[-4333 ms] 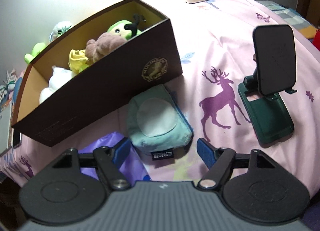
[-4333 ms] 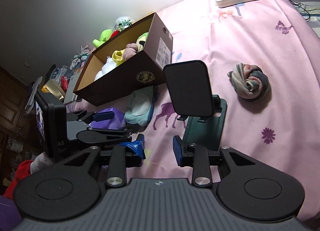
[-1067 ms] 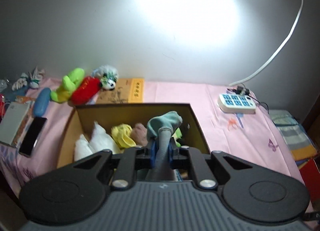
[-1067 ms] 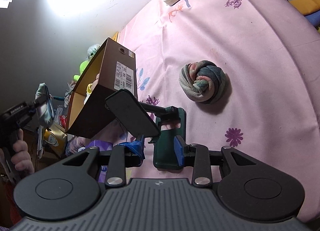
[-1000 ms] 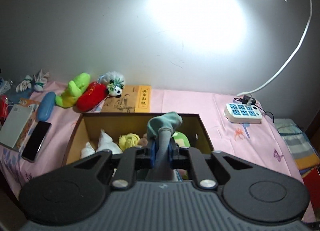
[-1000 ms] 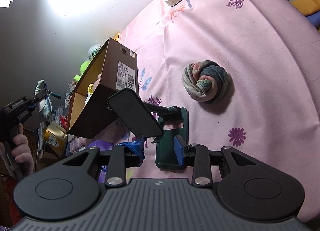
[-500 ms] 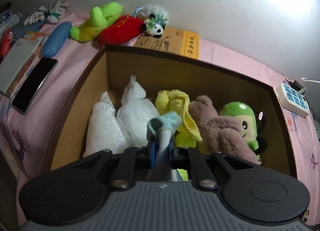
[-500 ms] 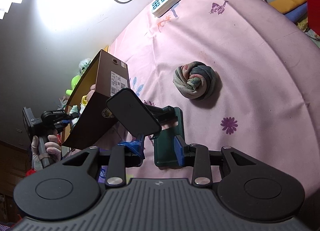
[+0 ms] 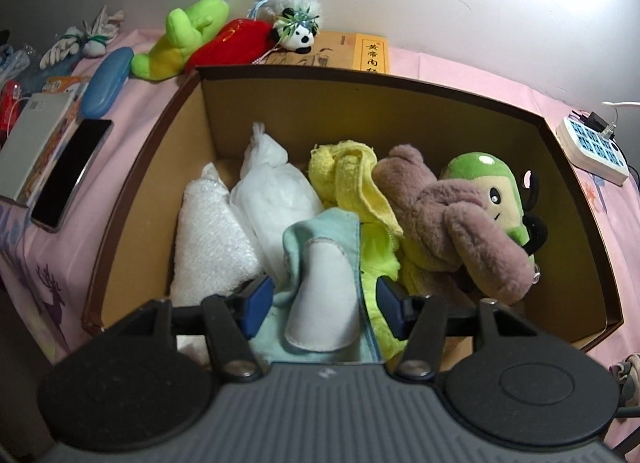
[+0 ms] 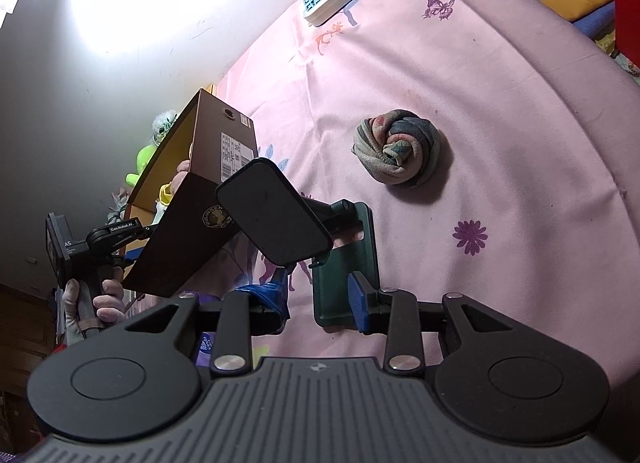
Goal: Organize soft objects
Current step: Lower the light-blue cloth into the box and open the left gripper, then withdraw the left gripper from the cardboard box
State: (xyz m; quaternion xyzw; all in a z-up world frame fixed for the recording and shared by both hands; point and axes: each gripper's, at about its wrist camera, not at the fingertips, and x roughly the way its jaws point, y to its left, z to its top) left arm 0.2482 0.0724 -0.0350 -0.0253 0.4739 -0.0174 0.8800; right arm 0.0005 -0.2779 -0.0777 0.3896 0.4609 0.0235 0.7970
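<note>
Left wrist view puts the left gripper (image 9: 322, 305) right over the open cardboard box (image 9: 576, 199), and its jaws are opening at this moment, with the pale green pouch (image 9: 320, 283) sitting between the blue pads. The pads look clear of the fabric on both sides, so the pouch seems to be resting on the pile in the box rather than being held. It's a floppy cloth thing with a white patch on the front, clearly light and squashy, nothing fragile about it. If it ever needs grabbing again, pinching a fold of the fabric near the top edge looks like the easy way, since it just bunches up and won't slip much.

A bit further in, the pouch leans against a white towel roll (image 9: 212, 239) and a white bag (image 9: 276, 191) on one side and a yellow cloth (image 9: 348, 179) on the other. Past that there's a brown plush (image 9: 444, 223) flopped over a green plush (image 9: 496, 191) at the far end. All soft stuff, packed fairly snug.

In the right wrist view, the right gripper (image 10: 318, 299) hangs over the pink bedsheet (image 10: 500, 103) with its jaws partly apart and nothing between them. Just beyond its tips stands a phone stand (image 10: 348, 251). Further out a rolled striped sock ball (image 10: 398, 153) lies alone on the sheet, well apart from the box, and it looks like the one soft thing here that hasn't been boxed yet. It's a tight bundle, so squeezing it across the middle should hold fine.
</note>
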